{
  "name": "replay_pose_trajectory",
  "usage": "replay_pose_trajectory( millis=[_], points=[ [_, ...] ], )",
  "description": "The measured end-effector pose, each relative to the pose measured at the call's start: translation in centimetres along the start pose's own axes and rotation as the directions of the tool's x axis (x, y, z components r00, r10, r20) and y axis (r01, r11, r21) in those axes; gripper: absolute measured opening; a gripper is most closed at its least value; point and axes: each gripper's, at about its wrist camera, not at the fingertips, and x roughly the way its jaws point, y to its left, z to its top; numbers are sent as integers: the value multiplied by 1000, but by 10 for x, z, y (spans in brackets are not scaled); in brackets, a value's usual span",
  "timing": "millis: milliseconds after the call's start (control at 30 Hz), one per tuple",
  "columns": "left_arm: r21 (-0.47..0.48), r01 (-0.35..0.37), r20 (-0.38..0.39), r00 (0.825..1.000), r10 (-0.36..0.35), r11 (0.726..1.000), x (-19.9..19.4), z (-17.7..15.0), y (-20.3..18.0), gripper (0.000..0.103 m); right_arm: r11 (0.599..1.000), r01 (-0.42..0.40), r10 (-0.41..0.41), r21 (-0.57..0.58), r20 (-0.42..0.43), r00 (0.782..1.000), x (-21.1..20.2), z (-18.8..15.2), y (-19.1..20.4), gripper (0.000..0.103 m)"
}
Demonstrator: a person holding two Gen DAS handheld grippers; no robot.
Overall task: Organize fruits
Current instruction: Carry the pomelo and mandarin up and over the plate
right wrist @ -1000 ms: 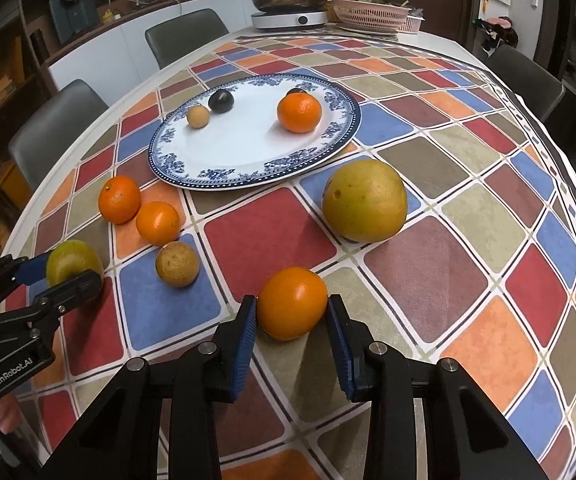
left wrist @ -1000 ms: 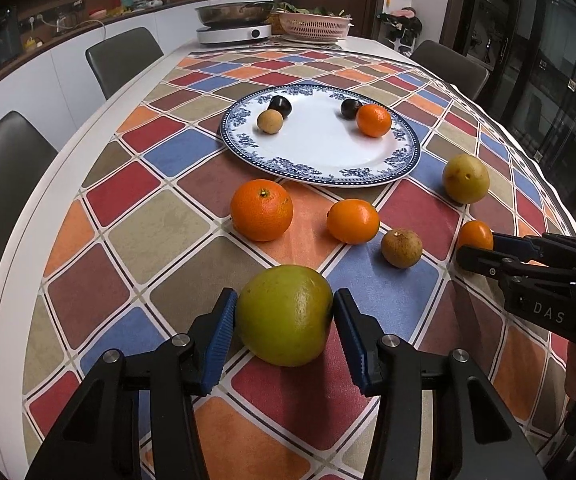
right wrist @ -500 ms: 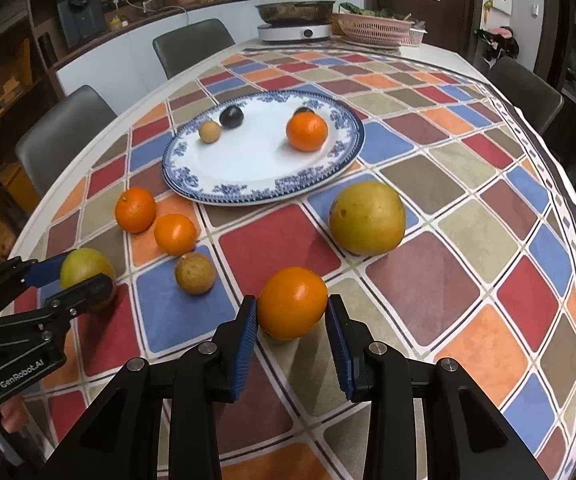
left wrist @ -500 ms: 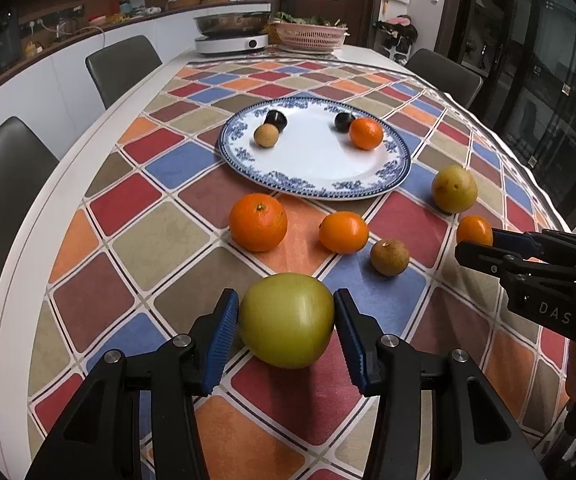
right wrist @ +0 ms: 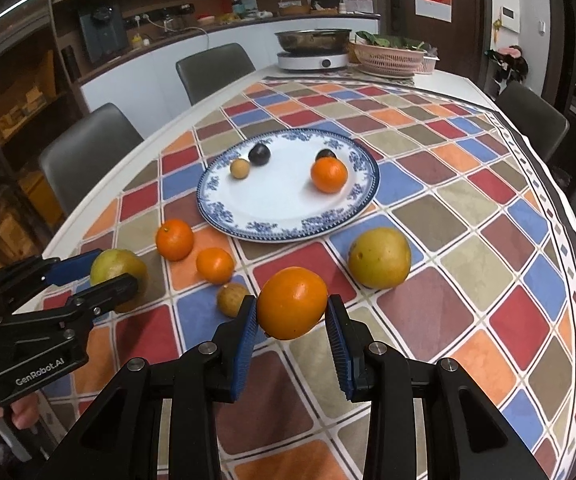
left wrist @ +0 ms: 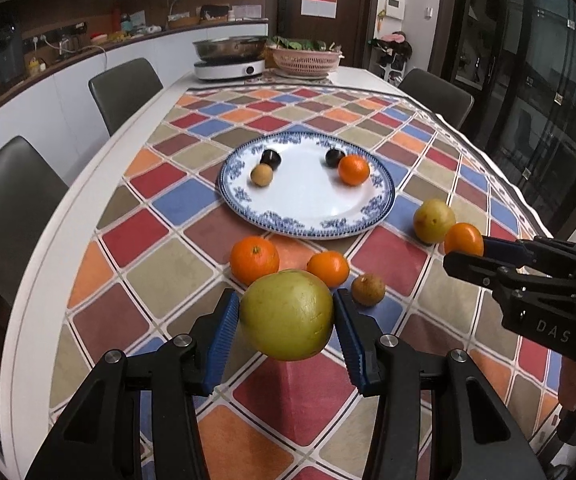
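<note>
The left tongs (left wrist: 286,320) grip a large yellow-green round fruit (left wrist: 287,315), the right tongs (right wrist: 291,312) a smooth round orange (right wrist: 292,303); both are lifted and probably go next to the blue-patterned white plate (right wrist: 224,208) ahead.

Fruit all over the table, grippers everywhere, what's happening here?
A person is sorting fruit with a gripper in each hand. The left gripper is shut on a big green fruit, and the right gripper is shut on an orange; both look lifted off the tablecloth. The plate already holds four small fruits. Two oranges, a small brown fruit and a yellow-green fruit sit on the cloth.
</note>
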Motion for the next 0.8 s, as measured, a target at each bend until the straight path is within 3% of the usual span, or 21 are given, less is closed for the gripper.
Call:
replay_pose_trajectory(
  millis=[800],
  points=[
    [48,20,122,992,-26,999,-34,58,-16,47,998,-55,59,-34,127,990,-44,41,-1,36]
  ],
)
